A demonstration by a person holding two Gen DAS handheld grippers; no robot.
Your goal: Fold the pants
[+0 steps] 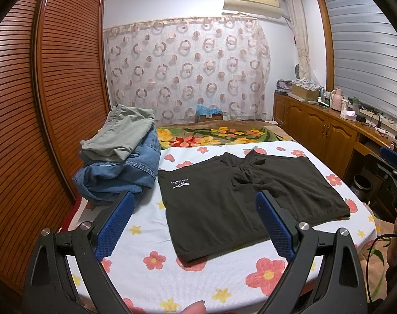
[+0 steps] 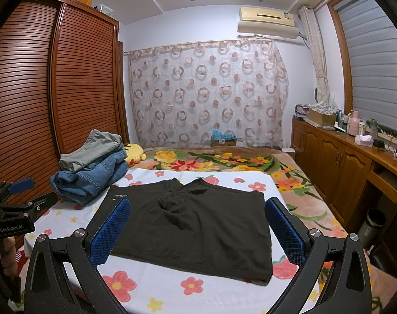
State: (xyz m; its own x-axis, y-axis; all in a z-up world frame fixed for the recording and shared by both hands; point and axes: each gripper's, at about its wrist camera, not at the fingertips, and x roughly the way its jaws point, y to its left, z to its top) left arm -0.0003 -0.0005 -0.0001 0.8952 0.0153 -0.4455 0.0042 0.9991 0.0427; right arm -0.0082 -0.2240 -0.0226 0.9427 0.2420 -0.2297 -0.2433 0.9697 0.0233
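A pair of dark brown knit shorts is seen lying flat on a white sheet printed with pink and yellow flowers, which is spread over the bed. The waistband is turned toward the far side, with the drawstring bunched near the middle, and a small white logo is shown near one corner. The left hand-held gripper is held above the near edge of the shorts with its blue-padded fingers spread wide, nothing being pinched. The right hand-held gripper is likewise held spread apart over the shorts, gripping nothing. To the left of the shorts, a stack of folded garments is seen: grey-green trousers resting on blue denim jeans. A yellow plush toy is visible just behind the stack.
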